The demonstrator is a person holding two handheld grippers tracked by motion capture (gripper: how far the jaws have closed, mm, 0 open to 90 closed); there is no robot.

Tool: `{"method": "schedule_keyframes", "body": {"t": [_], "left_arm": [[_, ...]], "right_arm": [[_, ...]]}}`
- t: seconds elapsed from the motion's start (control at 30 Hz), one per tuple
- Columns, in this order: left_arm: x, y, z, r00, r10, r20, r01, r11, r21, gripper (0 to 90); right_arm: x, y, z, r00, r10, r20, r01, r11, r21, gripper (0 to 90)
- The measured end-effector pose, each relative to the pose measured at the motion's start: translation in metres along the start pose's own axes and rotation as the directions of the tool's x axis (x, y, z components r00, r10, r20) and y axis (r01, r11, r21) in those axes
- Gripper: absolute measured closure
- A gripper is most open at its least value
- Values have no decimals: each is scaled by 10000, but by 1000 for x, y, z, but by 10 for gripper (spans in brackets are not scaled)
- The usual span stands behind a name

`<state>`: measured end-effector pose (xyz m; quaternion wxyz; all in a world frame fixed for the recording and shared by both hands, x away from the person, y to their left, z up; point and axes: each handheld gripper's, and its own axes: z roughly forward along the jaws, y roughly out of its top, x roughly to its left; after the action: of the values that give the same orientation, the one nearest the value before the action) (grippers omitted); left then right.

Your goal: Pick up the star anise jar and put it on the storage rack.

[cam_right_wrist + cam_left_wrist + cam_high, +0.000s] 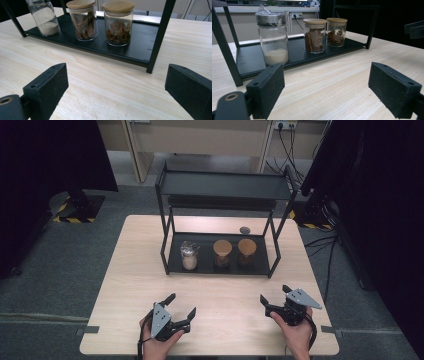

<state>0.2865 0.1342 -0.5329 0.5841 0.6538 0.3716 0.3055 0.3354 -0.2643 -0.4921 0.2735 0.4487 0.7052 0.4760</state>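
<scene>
Left gripper point(181, 306) rests at 7 o'clock on the table point(135, 270), jaws spread wide, gripping nothing. At 12 o'clock, the rack point(172, 265) holds 3 jars point(189, 255) in a row. Right gripper point(274, 296) sits at 5 o'clock, jaws likewise apart.

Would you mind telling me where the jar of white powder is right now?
In the high view the powder jar stands at the left end of the rack's bottom shelf, left of the two wooden-lidded jars.
</scene>
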Motion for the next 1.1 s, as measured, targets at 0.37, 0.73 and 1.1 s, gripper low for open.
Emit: {"method": "schedule_keyframes", "body": {"t": [0.37, 0.73, 1.1], "left_arm": [[0, 0, 0, 10000, -21, -13, 21, 10000, -10, 130], [0, 0, 0, 10000, -28, -27, 28, 10000, -17, 130], [0, 0, 0, 10000, -8, -28, 8, 10000, -10, 130]], "right_arm": [[-5, -3, -7, 9999, 51, 127, -51, 10000, -54, 47], [-8, -8, -10, 9999, 109, 122, -107, 9999, -104, 35], [-13, -15, -15, 9996, 202, 177, -200, 9997, -125, 33]]}}
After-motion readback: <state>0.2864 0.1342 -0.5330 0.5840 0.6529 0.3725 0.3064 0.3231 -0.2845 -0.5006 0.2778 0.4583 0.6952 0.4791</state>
